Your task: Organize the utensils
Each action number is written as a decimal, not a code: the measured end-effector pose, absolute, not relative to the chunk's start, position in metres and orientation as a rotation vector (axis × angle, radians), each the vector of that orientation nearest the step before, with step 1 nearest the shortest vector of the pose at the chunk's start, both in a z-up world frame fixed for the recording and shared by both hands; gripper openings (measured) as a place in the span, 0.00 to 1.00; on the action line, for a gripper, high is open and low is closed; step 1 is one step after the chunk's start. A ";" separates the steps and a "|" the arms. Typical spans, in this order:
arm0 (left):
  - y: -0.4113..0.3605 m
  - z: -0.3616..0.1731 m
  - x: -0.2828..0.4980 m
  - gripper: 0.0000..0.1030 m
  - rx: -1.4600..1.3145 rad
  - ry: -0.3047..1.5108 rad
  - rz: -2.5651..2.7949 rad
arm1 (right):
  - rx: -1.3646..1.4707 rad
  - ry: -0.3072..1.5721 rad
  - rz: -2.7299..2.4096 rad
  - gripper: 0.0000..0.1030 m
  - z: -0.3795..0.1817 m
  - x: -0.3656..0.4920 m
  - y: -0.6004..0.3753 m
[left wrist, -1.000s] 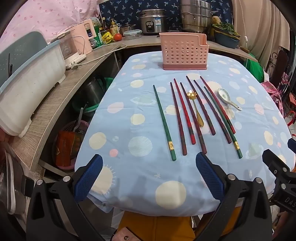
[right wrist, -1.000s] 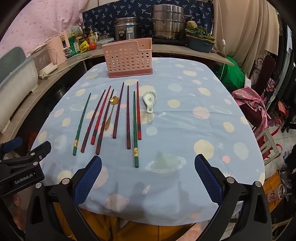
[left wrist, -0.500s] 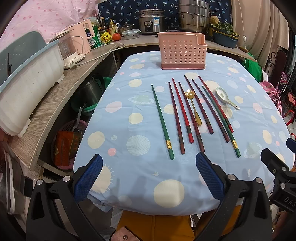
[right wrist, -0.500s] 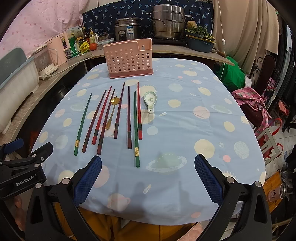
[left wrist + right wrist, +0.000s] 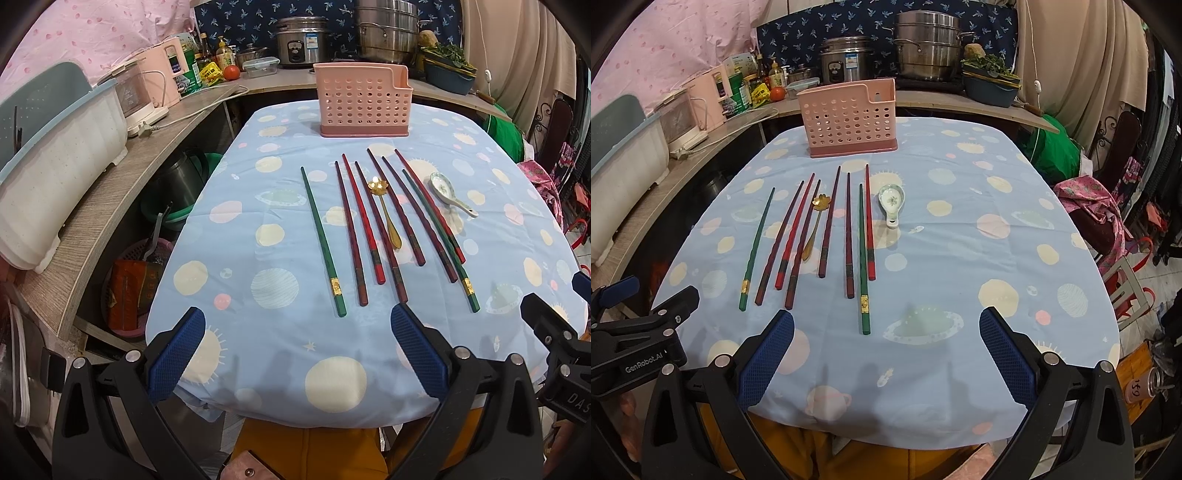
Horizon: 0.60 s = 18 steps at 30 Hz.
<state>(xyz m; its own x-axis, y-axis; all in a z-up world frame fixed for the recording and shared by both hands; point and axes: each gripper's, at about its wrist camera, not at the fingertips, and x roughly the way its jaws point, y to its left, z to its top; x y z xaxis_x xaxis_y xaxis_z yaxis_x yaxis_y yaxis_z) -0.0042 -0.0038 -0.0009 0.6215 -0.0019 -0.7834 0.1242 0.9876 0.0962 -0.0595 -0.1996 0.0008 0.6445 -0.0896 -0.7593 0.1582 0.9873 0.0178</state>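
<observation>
With both grippers' jaws wide and empty, we pinch the green chopstick (image 5: 322, 242) near its probably thicker gold-banded end, then lift toward the pink perforated plastic caddy (image 5: 364, 99).

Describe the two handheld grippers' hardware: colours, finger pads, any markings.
Both the left gripper and the right gripper are black frames with silver screws and two fingers carrying blue, cross-hatched pads. White lettering "GenRobot.AI" marks the left body, seen in the right wrist view. No cables visible.

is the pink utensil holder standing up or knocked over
Upright. The pink utensil holder stands on its darker base at the table's far end, open top facing up. No utensil shows above its rim; the inside cannot be seen.
</observation>
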 end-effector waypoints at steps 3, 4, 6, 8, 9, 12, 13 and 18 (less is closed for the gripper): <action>-0.004 -0.001 -0.004 0.93 0.146 0.897 -0.072 | 0.084 0.858 -0.139 0.94 0.001 -0.059 -0.199; -0.004 -0.001 -0.005 0.93 0.147 0.897 -0.072 | 0.083 0.858 -0.139 0.94 0.001 -0.059 -0.198; -0.004 -0.001 -0.004 0.93 0.146 0.898 -0.073 | 0.084 0.859 -0.140 0.94 0.002 -0.059 -0.199; -0.004 -0.001 -0.004 0.93 0.144 0.900 -0.075 | 0.084 0.857 -0.140 0.94 0.002 -0.059 -0.198; -0.004 -0.001 -0.005 0.93 0.144 0.900 -0.075 | 0.084 0.858 -0.141 0.94 0.002 -0.058 -0.198; -0.005 -0.001 -0.006 0.93 0.145 0.900 -0.074 | 0.084 0.857 -0.142 0.94 0.002 -0.058 -0.198; -0.006 -0.001 -0.006 0.93 0.145 0.901 -0.074 | 0.084 0.858 -0.141 0.94 0.001 -0.058 -0.198; -0.005 0.000 -0.006 0.93 0.144 0.900 -0.074 | 0.090 0.857 -0.143 0.94 0.003 -0.058 -0.200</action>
